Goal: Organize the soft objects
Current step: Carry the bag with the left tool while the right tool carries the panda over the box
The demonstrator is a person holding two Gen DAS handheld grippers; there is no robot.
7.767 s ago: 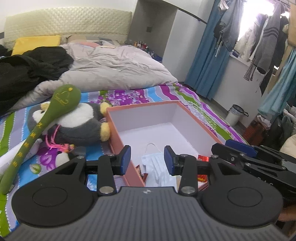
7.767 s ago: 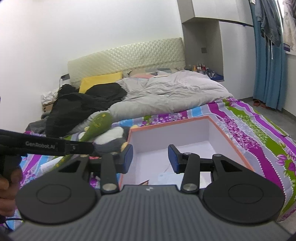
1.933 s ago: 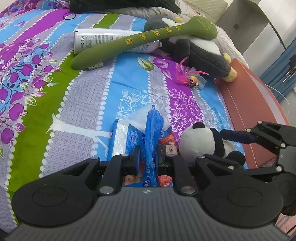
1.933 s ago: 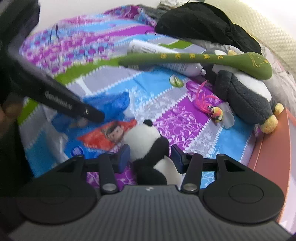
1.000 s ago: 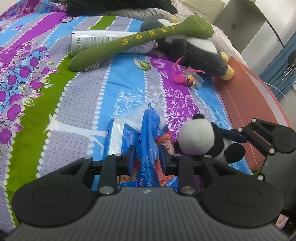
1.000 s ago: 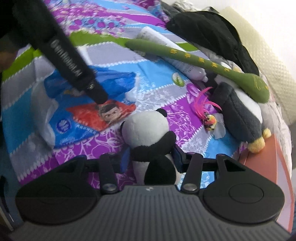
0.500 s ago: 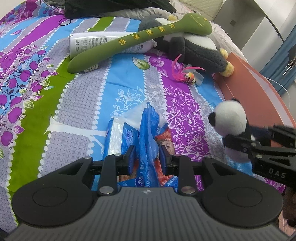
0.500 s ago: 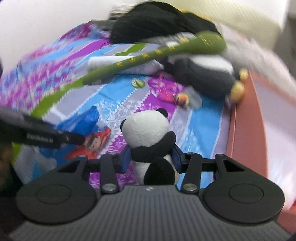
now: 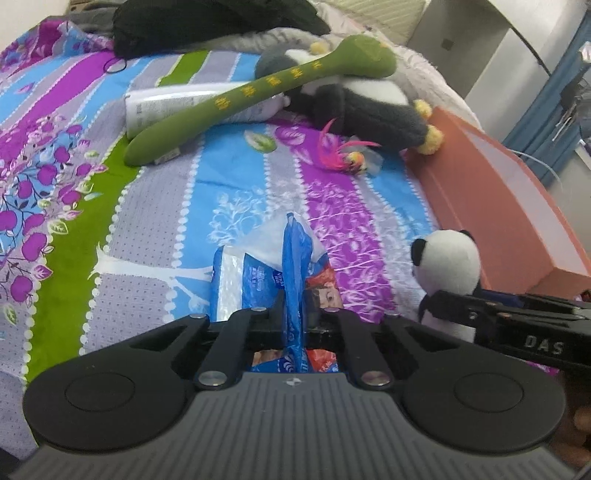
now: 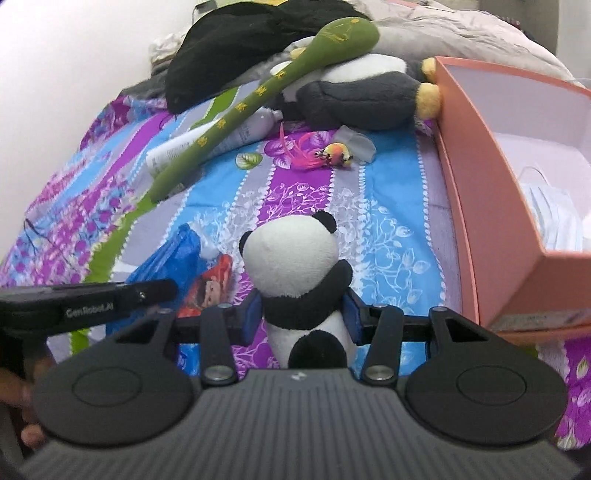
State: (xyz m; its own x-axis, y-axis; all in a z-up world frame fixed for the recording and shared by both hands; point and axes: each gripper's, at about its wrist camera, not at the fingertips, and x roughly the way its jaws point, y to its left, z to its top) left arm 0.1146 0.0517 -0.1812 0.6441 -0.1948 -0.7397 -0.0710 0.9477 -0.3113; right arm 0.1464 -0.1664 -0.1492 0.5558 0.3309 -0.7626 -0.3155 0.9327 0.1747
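A small panda plush (image 10: 291,258) stands upright between the pads of my right gripper (image 10: 303,314), which is shut on its body just above the bedspread. The left wrist view shows the same panda (image 9: 447,262) at the right, close to the orange box (image 9: 498,206). My left gripper (image 9: 293,317) is shut on a raised fold of a blue plastic bag (image 9: 291,258) that holds packets. In the right wrist view the bag (image 10: 173,254) lies left of the panda. The box (image 10: 480,184) is open, with a white face mask (image 10: 554,218) inside.
A penguin plush (image 9: 369,107) lies against the box's far corner under a long green plush stick (image 9: 258,96). Beside them are a white tube (image 9: 177,103) and a pink feather toy (image 9: 347,155). Black clothing (image 9: 207,22) and a grey duvet lie beyond.
The left jaws have closed tight on the blue bag's fold. The right gripper has rolled upright and risen with the panda, nearer the box.
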